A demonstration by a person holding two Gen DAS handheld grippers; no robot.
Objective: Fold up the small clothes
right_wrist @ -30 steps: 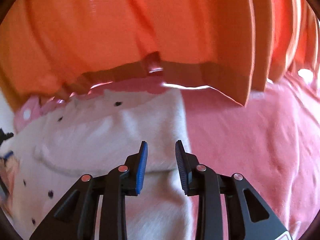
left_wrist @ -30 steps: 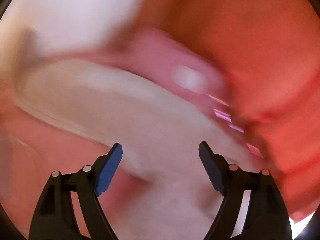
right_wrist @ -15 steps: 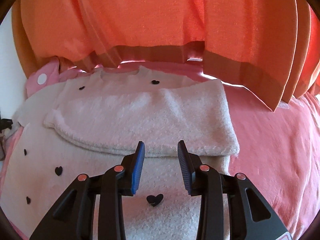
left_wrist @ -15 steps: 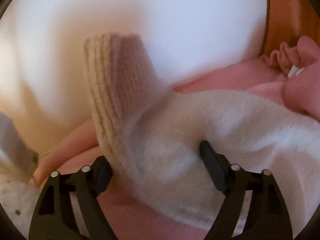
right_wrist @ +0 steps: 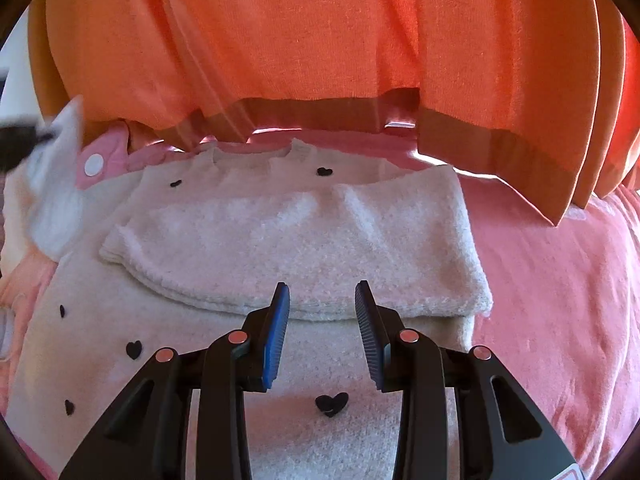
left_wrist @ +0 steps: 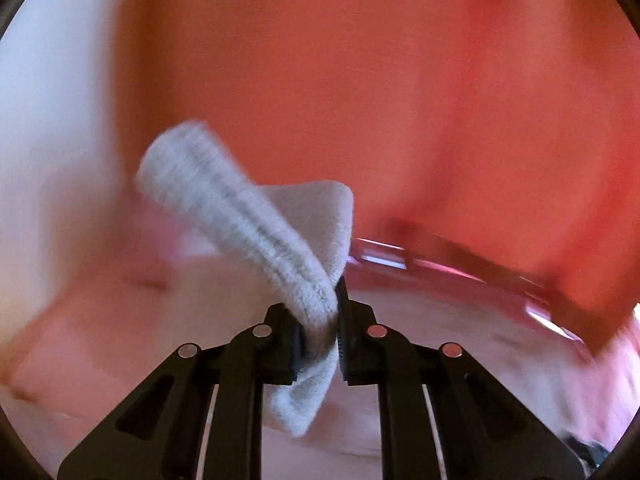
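Sweater (right_wrist: 248, 320), fluffy cream knit with small black hearts, lies flat on the pink bedsheet (right_wrist: 560, 320), one sleeve (right_wrist: 304, 248) folded across the chest. Left gripper (left_wrist: 320, 334) has just been closing and now pinches the ribbed cuff (left_wrist: 240, 224) of the other cream sleeve, lifted clear of the bed; view blurred. Right gripper (right_wrist: 322, 334) hovers over the sweater's middle, jaws parted, nothing between them. Orange pleated curtain (right_wrist: 320, 40) hangs behind the bed.
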